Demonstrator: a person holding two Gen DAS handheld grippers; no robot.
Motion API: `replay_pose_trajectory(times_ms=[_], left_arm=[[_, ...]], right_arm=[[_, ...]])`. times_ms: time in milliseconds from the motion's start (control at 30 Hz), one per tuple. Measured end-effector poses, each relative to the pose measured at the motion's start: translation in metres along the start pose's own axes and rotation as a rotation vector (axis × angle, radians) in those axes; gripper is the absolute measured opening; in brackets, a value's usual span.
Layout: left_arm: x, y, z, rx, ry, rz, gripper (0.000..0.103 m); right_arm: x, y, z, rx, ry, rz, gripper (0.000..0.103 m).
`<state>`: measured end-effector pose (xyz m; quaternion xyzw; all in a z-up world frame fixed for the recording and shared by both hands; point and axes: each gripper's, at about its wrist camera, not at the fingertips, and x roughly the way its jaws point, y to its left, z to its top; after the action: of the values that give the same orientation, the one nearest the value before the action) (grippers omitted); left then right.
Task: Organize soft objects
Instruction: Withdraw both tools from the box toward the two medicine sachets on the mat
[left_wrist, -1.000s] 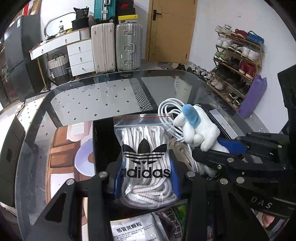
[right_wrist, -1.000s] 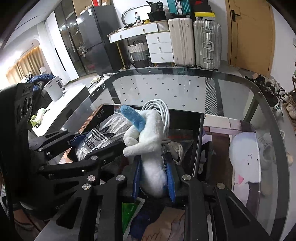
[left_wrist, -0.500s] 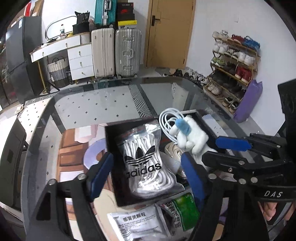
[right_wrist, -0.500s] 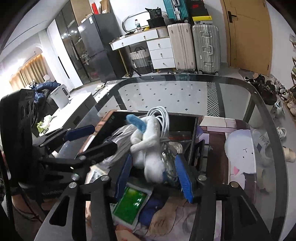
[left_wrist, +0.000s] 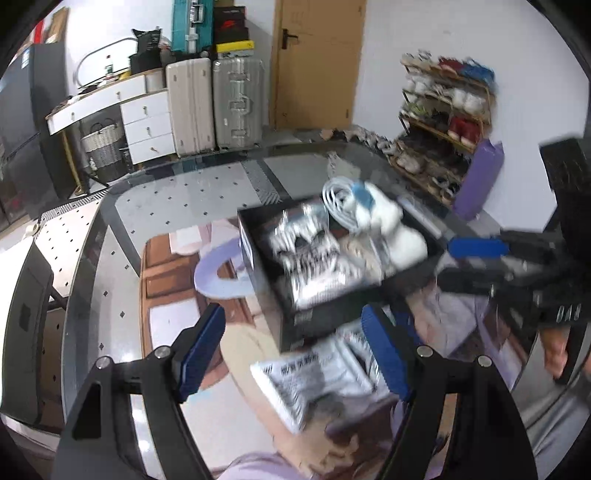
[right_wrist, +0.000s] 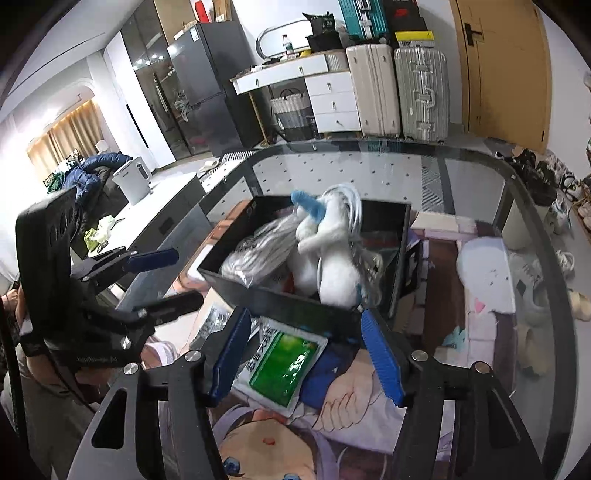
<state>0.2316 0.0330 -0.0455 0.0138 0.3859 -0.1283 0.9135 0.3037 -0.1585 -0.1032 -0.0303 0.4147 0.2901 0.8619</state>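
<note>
The white plush toy (right_wrist: 334, 269) and the bagged shoelaces (right_wrist: 258, 254) are already laid in the black box (right_wrist: 280, 297) beside a white cable coil. Both the left gripper (left_wrist: 291, 350) and the right gripper (right_wrist: 304, 349), whose jaws have just been opening, are released and empty. Left outside on the glass table (right_wrist: 369, 166) are a green sachet (right_wrist: 286, 365) and a white printed sachet (left_wrist: 310, 380).

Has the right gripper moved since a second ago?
Yes. The right gripper has backed off the white plush toy in the black box, jaws opened, nothing between them.

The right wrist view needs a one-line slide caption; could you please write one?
Open right gripper above a green sachet, with white plush toy lying in black box.
</note>
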Motion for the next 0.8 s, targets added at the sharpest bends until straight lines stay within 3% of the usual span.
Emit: replay_pose_trajectory(times_ms=[100,333,500,800], left_arm=[[0.008,-0.004,-0.013,0.068,0.047,-0.003,0.077],[0.029,-0.011,-0.031,0.143,0.123,-0.093,0.077],[0.035,-0.021,-0.037,0.209,0.104,-0.109,0.077],[0.035,-0.019,-0.035,0.199,0.111,-0.128,0.077]], right_arm=[[0.013,0.005,-0.008,0.001,0.045,0.016,0.064],[0.045,0.008,-0.017,0.032,0.131,0.008,0.064],[0.052,0.006,-0.021,0.038,0.15,0.002,0.064],[0.057,0.006,-0.028,0.042,0.173,0.004,0.064]])
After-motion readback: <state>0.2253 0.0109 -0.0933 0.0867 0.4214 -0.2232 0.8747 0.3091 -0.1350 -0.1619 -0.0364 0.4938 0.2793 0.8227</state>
